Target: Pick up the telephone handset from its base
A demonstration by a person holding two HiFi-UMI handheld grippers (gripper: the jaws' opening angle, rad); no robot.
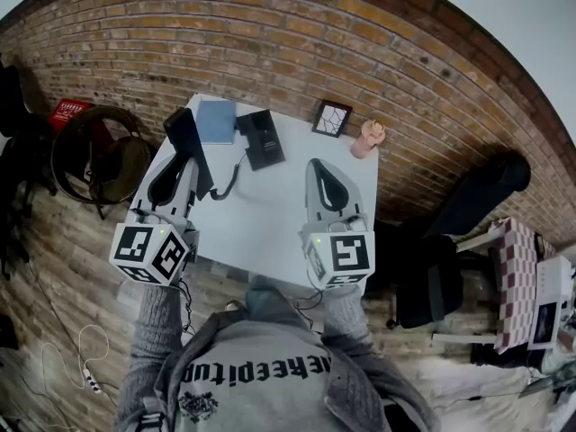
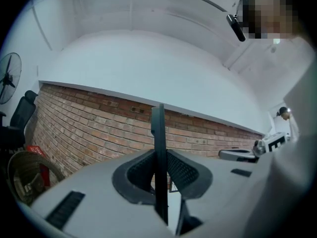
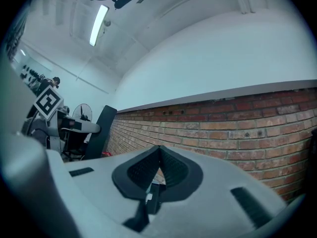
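Head view has the story: the left gripper (image 1: 183,162) is clamped on the black handset (image 1: 186,131), which is off its cradle and stands just left of the base (image 1: 264,139). The left gripper view backs that up, with a thin dark slab pinched edge-on between the pads. A cord (image 1: 232,180) loops from the handset back toward the base, and it looks slack to me. The right gripper (image 1: 318,165) hangs to the right of the base with its jaws together on nothing, taking no part. The base itself sits on the white table (image 1: 270,219). I'd call the pick-up as good as made. What's next wants a firm squeeze and a gentle raise, so the cord doesn't drag the base along.
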